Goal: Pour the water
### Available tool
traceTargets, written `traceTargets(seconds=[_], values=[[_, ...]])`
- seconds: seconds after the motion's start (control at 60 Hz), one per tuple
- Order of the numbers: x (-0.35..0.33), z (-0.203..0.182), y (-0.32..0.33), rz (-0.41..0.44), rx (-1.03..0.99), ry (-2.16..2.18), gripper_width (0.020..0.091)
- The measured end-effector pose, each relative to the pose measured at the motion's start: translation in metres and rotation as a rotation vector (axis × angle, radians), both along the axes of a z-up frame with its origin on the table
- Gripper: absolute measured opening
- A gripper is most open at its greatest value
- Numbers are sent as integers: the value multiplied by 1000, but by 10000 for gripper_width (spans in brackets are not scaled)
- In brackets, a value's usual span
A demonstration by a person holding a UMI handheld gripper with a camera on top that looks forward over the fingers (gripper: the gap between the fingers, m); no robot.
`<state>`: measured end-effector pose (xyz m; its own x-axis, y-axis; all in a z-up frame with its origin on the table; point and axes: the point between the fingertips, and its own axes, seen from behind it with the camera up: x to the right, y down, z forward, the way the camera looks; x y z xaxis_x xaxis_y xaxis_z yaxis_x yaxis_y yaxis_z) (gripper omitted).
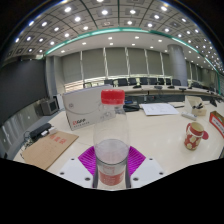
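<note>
A clear plastic bottle [112, 135] with a red cap [112, 97] stands upright between my fingers, and my gripper [112, 163] is shut on the bottle, the purple pads [88, 158] pressing on its lower part from both sides. The bottle looks lifted above the beige table [155, 135]. A red-and-white cup [195, 135] stands on the table ahead to the right, well apart from the bottle. The bottle's base is hidden below my fingers.
A white cardboard box [85, 108] sits behind the bottle to the left. A brown flat board [48, 150] lies on the table's left side. Small items [199, 112] lie at the far right. Desks and chairs fill the room beyond.
</note>
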<state>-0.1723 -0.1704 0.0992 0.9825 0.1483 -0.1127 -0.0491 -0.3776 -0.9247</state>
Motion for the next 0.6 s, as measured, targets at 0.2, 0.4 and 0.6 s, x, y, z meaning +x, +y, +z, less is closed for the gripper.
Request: traceTargets(seconds=[0.2,0.4,0.6], values=[[20,66,10,-32,-39,455,368],[86,127,45,-94,-101,1075,367],[161,131,81,-170,-165,1541,365]])
